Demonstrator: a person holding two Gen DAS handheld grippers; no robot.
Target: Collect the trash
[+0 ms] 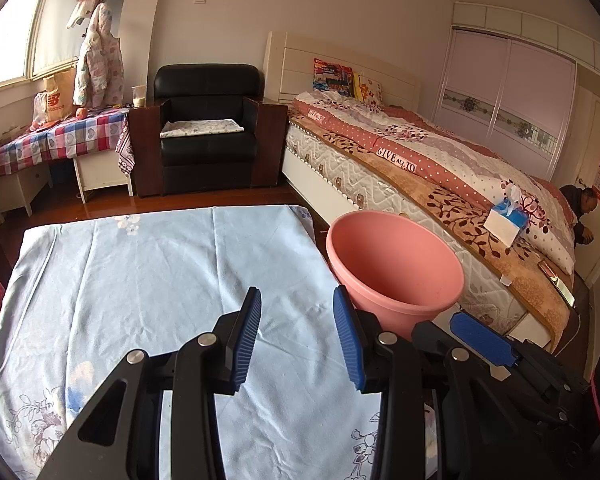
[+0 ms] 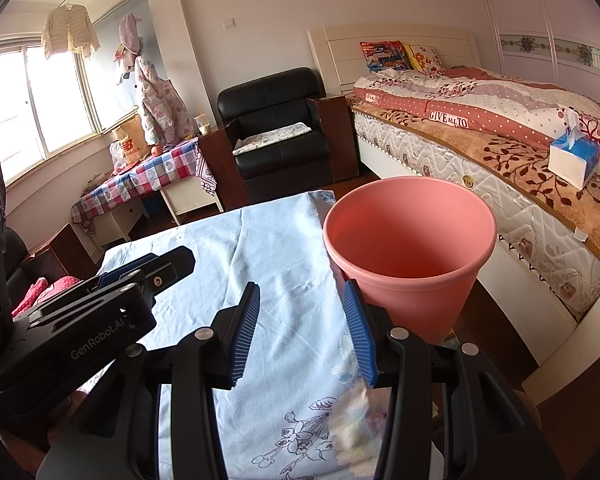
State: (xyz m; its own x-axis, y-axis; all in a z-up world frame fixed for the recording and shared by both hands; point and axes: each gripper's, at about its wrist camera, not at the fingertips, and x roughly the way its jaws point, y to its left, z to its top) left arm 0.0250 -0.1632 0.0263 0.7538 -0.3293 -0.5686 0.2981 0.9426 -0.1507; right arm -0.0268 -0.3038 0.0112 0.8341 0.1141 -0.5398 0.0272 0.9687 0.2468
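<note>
A pink plastic bin (image 1: 396,268) stands on the floor between the table and the bed; it also shows in the right wrist view (image 2: 408,240), and I see nothing inside it. My left gripper (image 1: 298,336) is open and empty above the table with the light blue floral cloth (image 1: 140,280). My right gripper (image 2: 302,336) is open and empty above the table's right edge (image 2: 276,248), just short of the bin. The right gripper shows at the lower right of the left wrist view (image 1: 484,344). The left gripper shows at the left of the right wrist view (image 2: 140,276). No trash shows on the cloth.
A bed (image 2: 500,148) with a tissue box (image 2: 572,156) runs along the right. A black armchair (image 1: 208,128) stands at the back. A side table with a checked cloth (image 1: 60,140) stands under the window. A person (image 1: 582,208) crouches beyond the bed's foot.
</note>
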